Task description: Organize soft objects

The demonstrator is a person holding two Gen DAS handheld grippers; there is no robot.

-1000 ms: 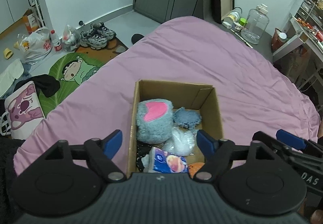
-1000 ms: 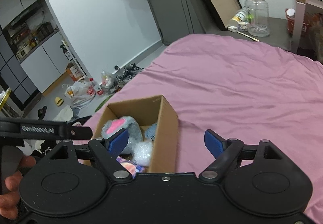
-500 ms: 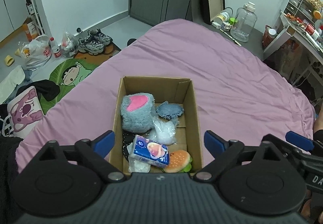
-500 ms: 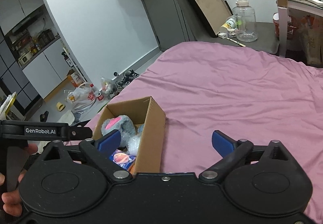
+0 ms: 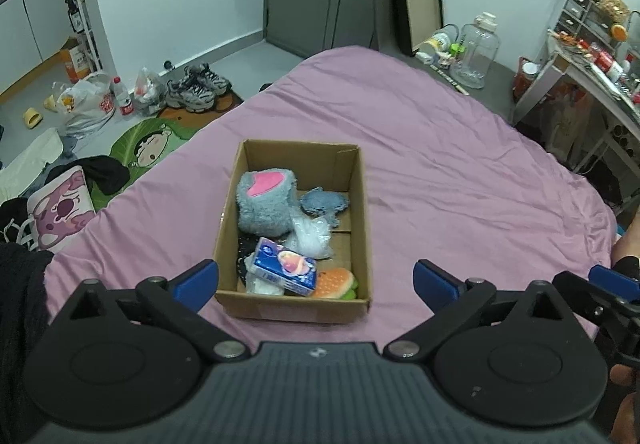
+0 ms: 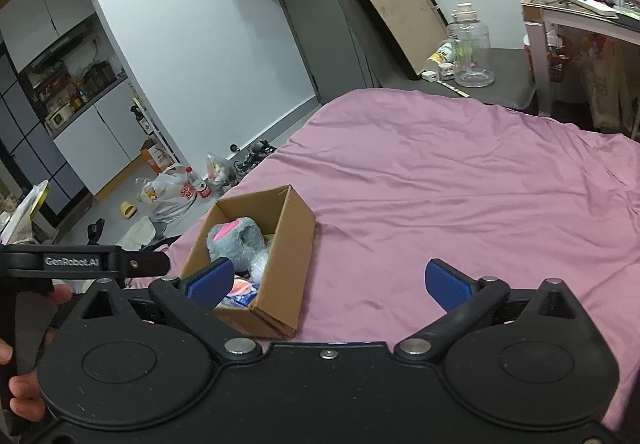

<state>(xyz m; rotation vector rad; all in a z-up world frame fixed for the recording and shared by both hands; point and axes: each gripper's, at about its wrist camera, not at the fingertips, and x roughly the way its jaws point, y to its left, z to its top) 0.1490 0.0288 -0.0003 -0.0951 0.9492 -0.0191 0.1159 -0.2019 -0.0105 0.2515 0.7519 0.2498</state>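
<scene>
A cardboard box [image 5: 362,212] sits on the bed [image 5: 460,172], toward its near left part. In the box, a plush toy [image 5: 266,208] lies at the far left, a tissue pack [image 5: 286,266] near, and a burger toy [image 5: 334,282] at the near right corner.

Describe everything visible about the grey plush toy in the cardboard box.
The grey plush toy is a fluffy, shaggy-looking lump with a flat bright pink patch on its upper face. It lies in the far left part of the open cardboard box on the pink bedspread, against the left wall. A crinkled clear plastic bag presses on its near right side, and a blue-grey fuzzy piece lies just to its right. No fingers touch it.
</scene>
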